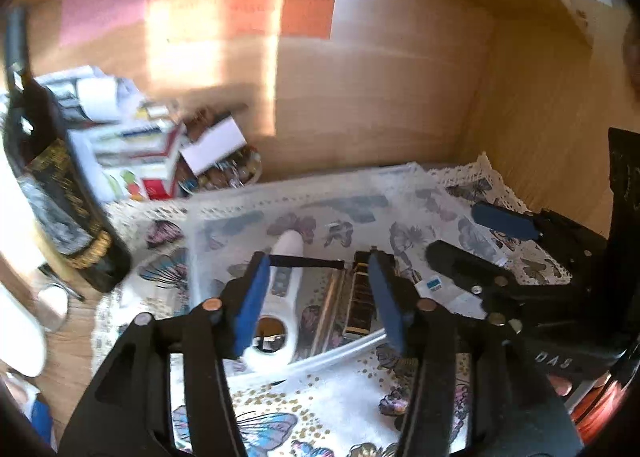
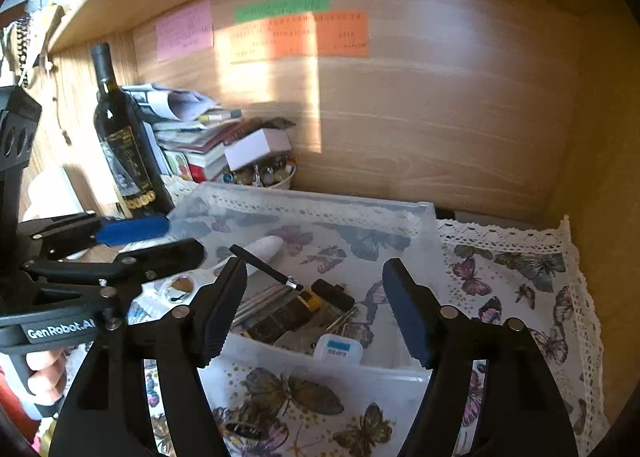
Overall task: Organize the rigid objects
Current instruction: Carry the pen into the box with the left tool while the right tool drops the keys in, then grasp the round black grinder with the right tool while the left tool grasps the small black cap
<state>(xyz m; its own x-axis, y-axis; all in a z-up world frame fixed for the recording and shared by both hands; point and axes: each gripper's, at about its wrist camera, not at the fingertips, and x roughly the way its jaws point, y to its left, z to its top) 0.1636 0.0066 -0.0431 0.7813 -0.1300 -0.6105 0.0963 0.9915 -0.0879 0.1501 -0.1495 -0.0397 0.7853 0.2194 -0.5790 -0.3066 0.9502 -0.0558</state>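
Observation:
A clear plastic bin point(image 2: 430, 225) stands on a butterfly-print cloth point(image 2: 520, 281). In it lie a white handheld device point(image 1: 280, 297), a harmonica point(image 1: 360, 305), a thin black stick point(image 2: 262, 267), and a small white box with a blue label point(image 2: 338, 349). My left gripper point(image 1: 318, 297) is open and empty, hovering over the bin's near-left part; it also shows in the right wrist view point(image 2: 156, 237). My right gripper point(image 2: 316, 309) is open and empty above the bin's front; it also shows in the left wrist view point(image 1: 472, 237).
A dark wine bottle point(image 2: 124, 145) stands at the left. Behind it lie stacked books and papers point(image 2: 188, 137), a white box point(image 2: 256, 147) and a bowl of small items point(image 2: 264, 175). Wooden walls with coloured notes point(image 2: 300, 37) enclose the shelf.

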